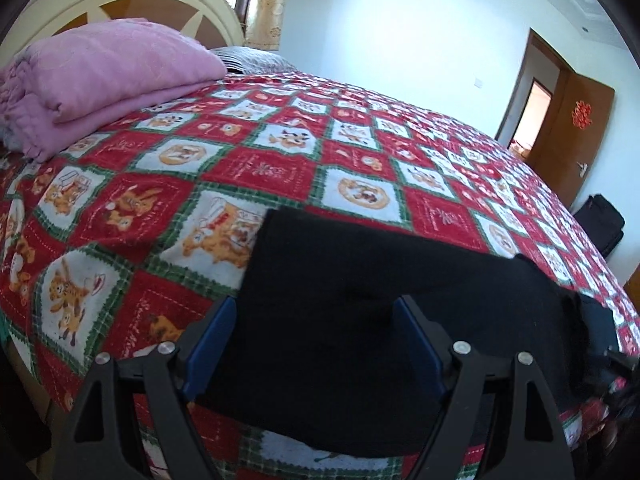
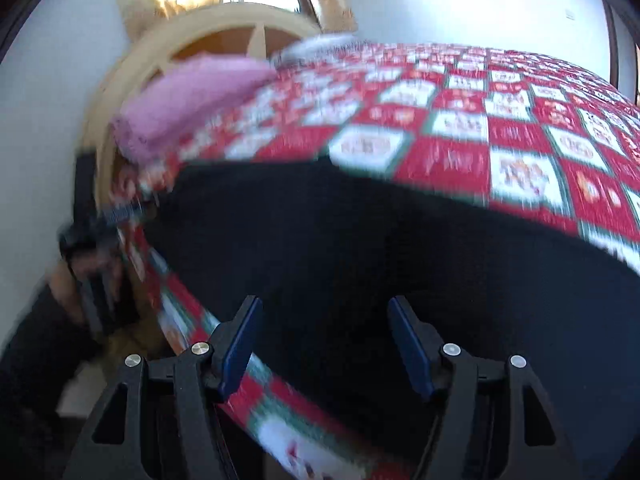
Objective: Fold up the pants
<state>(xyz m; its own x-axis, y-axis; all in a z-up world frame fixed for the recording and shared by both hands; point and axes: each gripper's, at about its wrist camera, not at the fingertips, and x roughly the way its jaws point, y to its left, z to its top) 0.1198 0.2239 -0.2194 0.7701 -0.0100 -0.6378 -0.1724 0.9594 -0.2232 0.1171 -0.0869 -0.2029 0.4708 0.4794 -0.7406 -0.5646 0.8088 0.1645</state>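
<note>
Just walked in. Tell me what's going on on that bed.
A person with a two-finger gripper in each hand is working on black pants lying near the edge of a bed, on a red, green and white patchwork quilt. The left gripper and the right gripper both hang over the dark fabric with jaws apart, gripping nothing. A folded pink blanket sits by the headboard. The right wrist view is blurred.
</note>
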